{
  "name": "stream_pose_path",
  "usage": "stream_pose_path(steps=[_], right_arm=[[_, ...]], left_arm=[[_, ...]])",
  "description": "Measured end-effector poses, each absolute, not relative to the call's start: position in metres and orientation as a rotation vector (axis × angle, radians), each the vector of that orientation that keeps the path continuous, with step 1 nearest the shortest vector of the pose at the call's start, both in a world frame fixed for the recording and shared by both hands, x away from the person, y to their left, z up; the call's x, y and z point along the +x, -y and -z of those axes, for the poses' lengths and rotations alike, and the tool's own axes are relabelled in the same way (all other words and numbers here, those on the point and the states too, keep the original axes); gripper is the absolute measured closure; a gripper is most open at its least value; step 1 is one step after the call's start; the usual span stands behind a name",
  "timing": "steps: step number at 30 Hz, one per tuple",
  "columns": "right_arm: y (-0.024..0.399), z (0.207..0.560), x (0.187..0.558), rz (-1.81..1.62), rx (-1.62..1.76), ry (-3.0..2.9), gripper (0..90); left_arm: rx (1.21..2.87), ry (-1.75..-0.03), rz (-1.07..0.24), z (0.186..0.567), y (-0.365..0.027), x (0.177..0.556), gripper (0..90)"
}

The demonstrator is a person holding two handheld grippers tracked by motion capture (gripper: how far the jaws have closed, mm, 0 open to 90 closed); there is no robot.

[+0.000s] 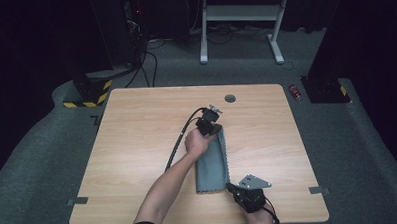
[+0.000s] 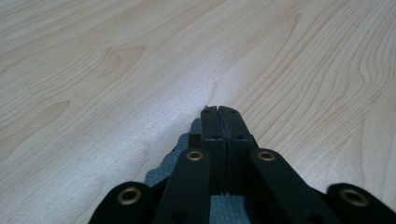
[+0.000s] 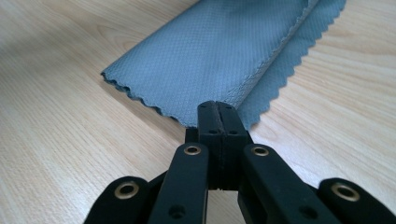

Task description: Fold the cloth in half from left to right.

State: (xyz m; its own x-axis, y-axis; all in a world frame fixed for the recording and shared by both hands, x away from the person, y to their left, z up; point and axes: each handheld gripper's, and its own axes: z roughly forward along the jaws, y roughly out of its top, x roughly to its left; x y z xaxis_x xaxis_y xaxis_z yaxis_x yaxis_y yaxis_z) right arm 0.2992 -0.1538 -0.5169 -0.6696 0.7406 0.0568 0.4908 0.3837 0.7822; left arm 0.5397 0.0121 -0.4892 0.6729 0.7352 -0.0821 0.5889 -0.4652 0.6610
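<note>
Grey cloth (image 1: pixel 213 164) is lying folded into a long strip just right of centre on the wooden counter (image 1: pixel 137 144) in the high view. We've got our left gripper (image 1: pixel 210 122) at its upper end, jaws squeezed together on the cloth edge. Our right gripper (image 1: pixel 235 186) is at the lower right corner, jaws pinched on the zigzag hem too. In the right gripper view the cloth (image 3: pixel 219 56) runs off toward the upper right.
</note>
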Motion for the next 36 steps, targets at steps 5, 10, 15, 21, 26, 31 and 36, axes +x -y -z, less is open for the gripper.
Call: stream_pose_path(steps=[5,10,15,21,26,31,36], right_arm=[[0.158,0.519,0.302,-1.154,1.120,-2.345,89.5],[0.165,0.516,0.305,-1.166,1.170,-2.302,77.4],[0.171,0.508,0.309,-1.188,1.169,-2.258,76.2],[0.160,0.505,0.329,-1.153,1.091,-2.299,72.8],[0.147,0.510,0.347,-1.105,1.045,-2.357,71.3],[0.142,0.516,0.355,-1.052,1.041,-2.385,68.5],[0.144,0.522,0.358,-1.034,1.044,-2.392,66.6]], left_arm=[[2.208,-1.030,-0.281,0.492,-0.009,0.541,85.0],[2.154,-1.063,-0.293,0.483,-0.016,0.539,58.3],[2.104,-1.035,-0.324,0.465,-0.033,0.524,51.0],[2.114,-1.001,-0.320,0.470,-0.065,0.484,47.7],[2.114,-1.021,-0.311,0.487,-0.092,0.445,47.4],[2.161,-0.986,-0.337,0.500,-0.097,0.418,47.2],[2.231,-0.966,-0.391,0.514,-0.094,0.407,46.9]])
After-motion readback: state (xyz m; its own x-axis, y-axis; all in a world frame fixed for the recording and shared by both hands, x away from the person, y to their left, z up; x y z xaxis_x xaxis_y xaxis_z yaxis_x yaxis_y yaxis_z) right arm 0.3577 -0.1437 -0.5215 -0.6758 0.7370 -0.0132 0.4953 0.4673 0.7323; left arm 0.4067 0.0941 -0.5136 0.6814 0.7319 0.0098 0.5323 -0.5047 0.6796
